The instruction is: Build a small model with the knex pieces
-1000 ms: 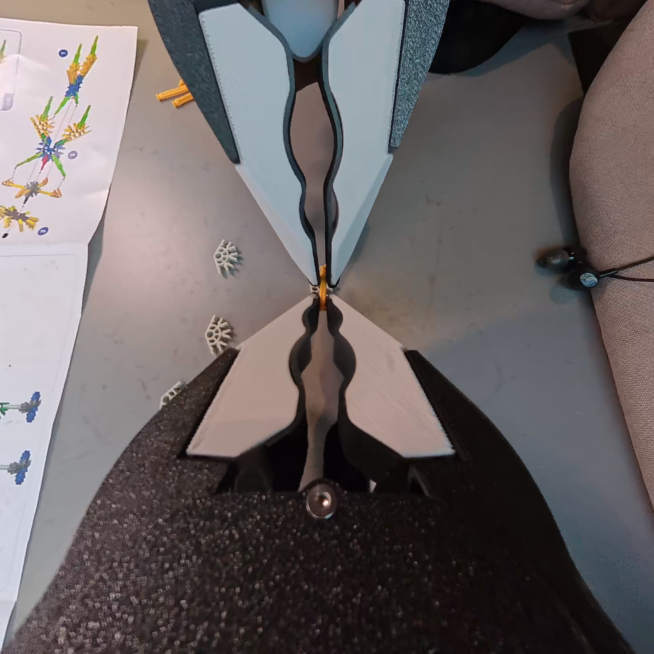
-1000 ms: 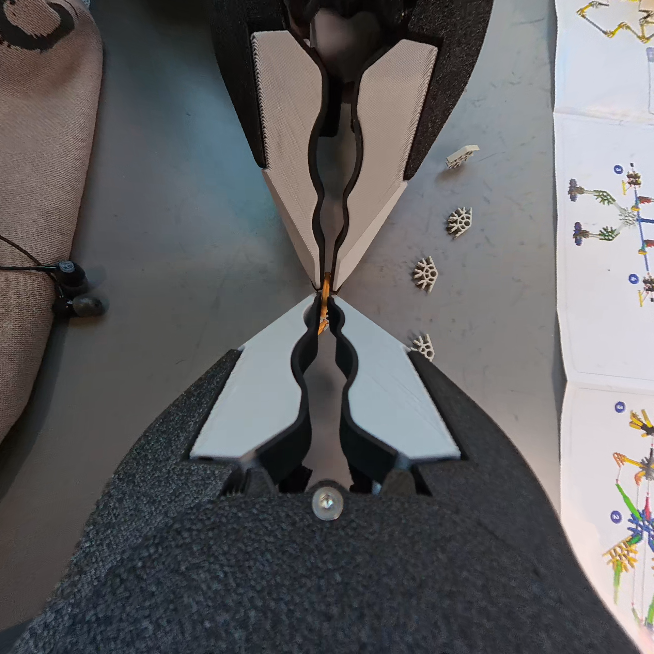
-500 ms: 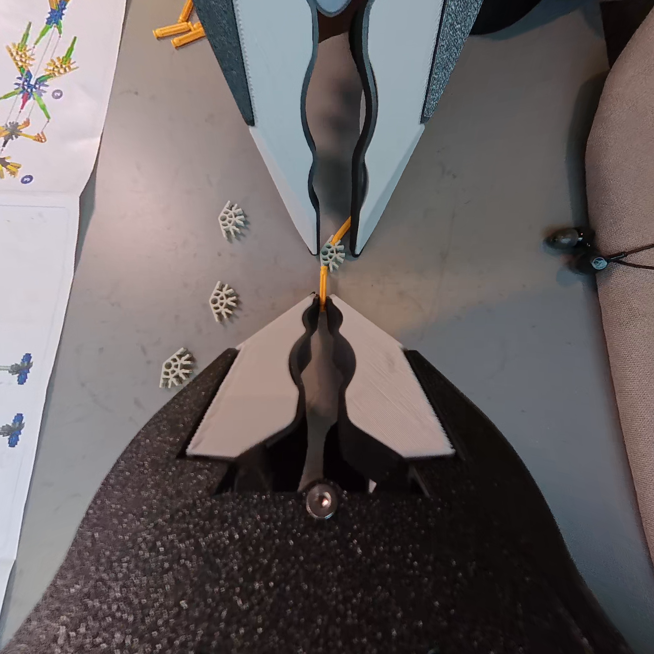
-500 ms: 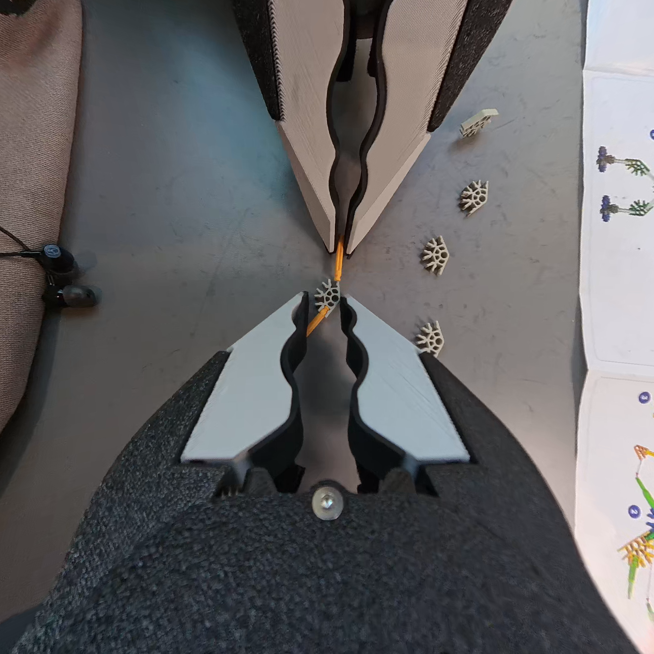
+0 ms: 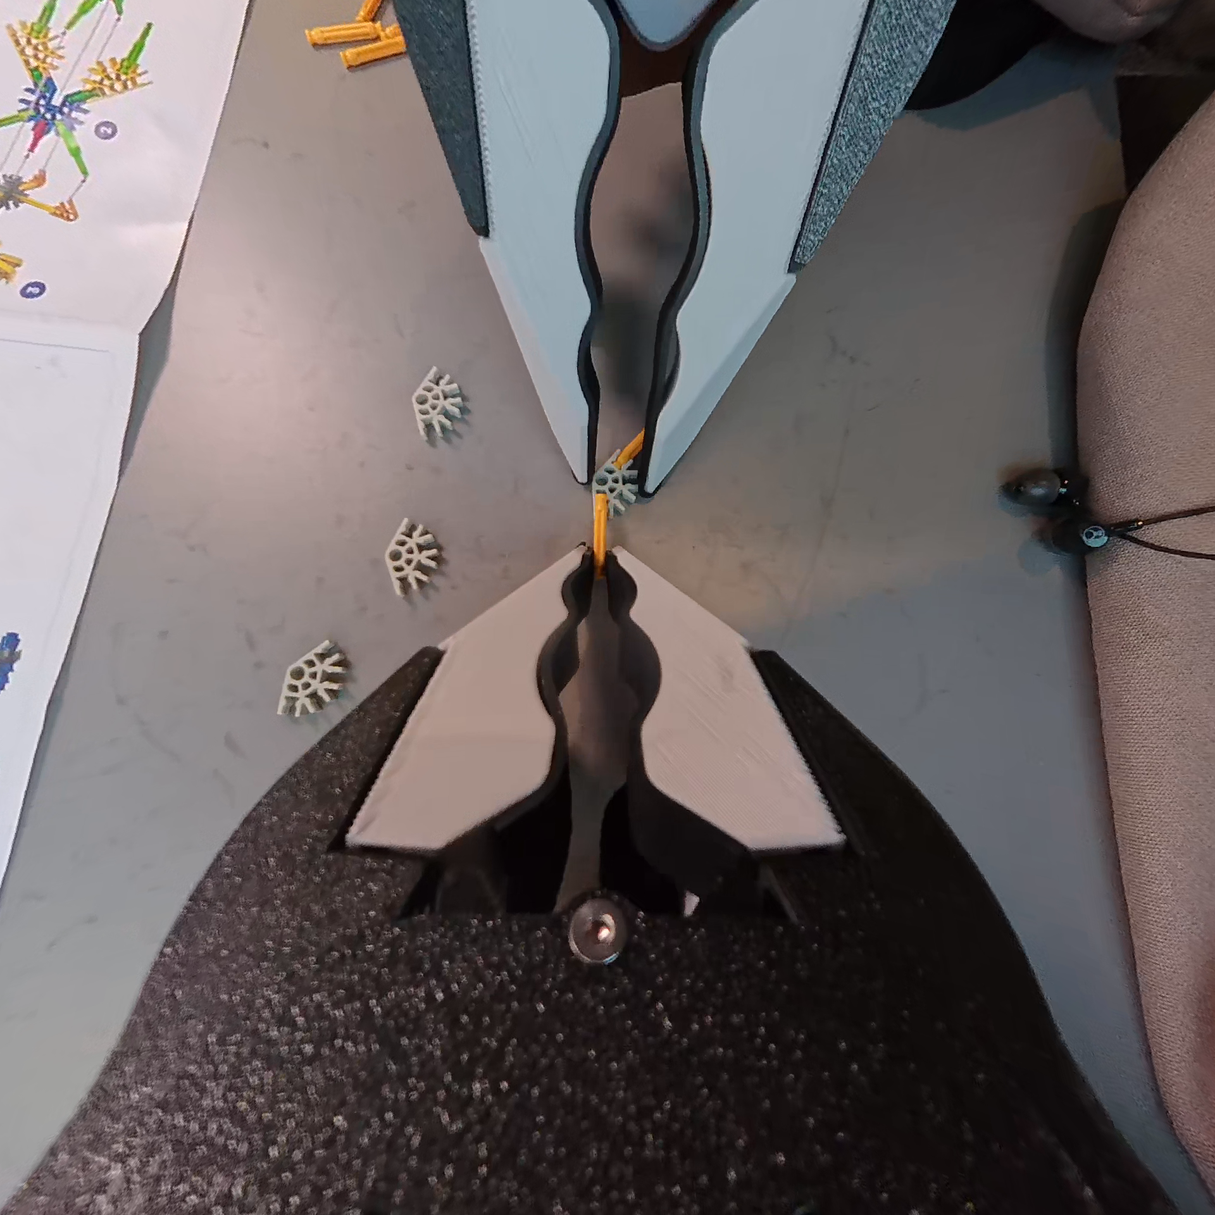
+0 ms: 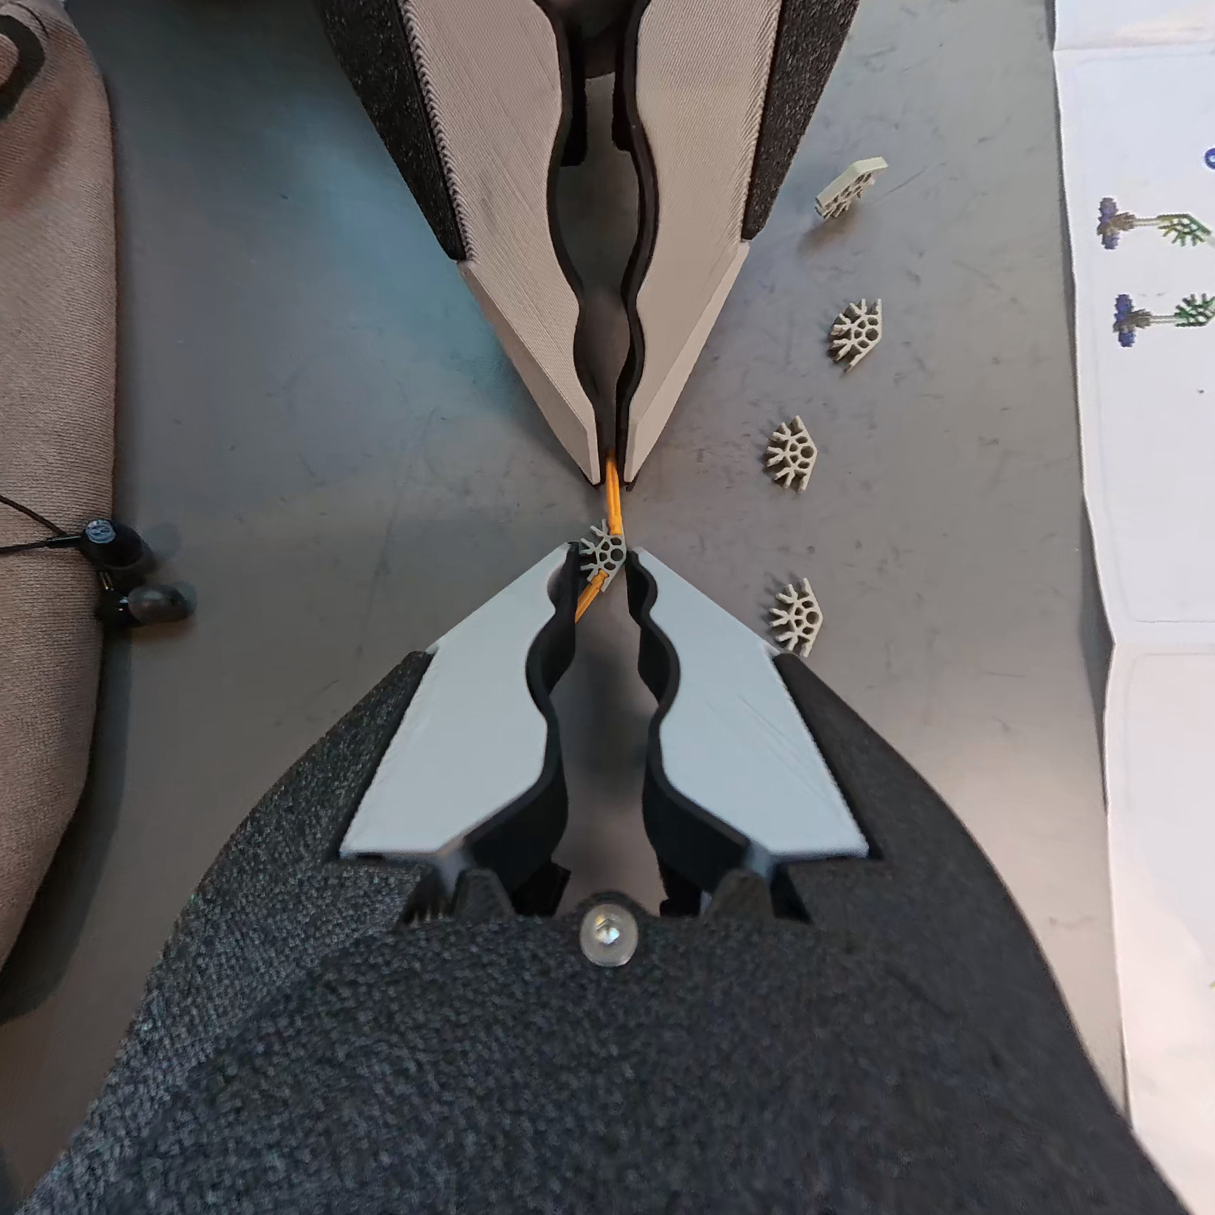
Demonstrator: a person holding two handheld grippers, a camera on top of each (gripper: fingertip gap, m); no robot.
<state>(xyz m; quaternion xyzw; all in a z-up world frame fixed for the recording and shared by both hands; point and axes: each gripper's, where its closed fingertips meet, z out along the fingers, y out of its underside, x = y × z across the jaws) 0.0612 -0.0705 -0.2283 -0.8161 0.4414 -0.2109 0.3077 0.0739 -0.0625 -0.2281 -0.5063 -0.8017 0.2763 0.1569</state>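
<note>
In the left wrist view the left gripper (image 5: 597, 559) sits at centre frame with its jaws pinched tight on the near end of a yellow rod (image 5: 600, 527), which runs up into a grey connector (image 5: 615, 485); a 2nd rod (image 5: 630, 448) leaves that connector up and to the right. The right gripper (image 5: 617, 483) comes down from the top of the frame, its jaws set narrowly apart with the connector between the tips (whether they touch it cannot be told here). In the right wrist view the same piece shows the other way round: the right gripper (image 6: 599, 555) at centre has a small gap between its fingertips, the connector (image 6: 603, 552) lies in that gap against the left fingertip, and the 2nd rod (image 6: 588, 598) slants down-left between the fingers. The left gripper (image 6: 613, 483) enters from the top, closed on the 1st rod (image 6: 615, 503). All this hangs just over a grey table (image 5: 855, 460). 3 loose connectors (image 5: 413, 555) lie in a slanting row at left of the left view, more yellow rods (image 5: 355, 43) at top left, and an instruction sheet (image 5: 66, 164) along the left edge. Black earphones (image 5: 1052, 509) lie at the right edge, touching a beige cushion (image 5: 1157, 592)
</note>
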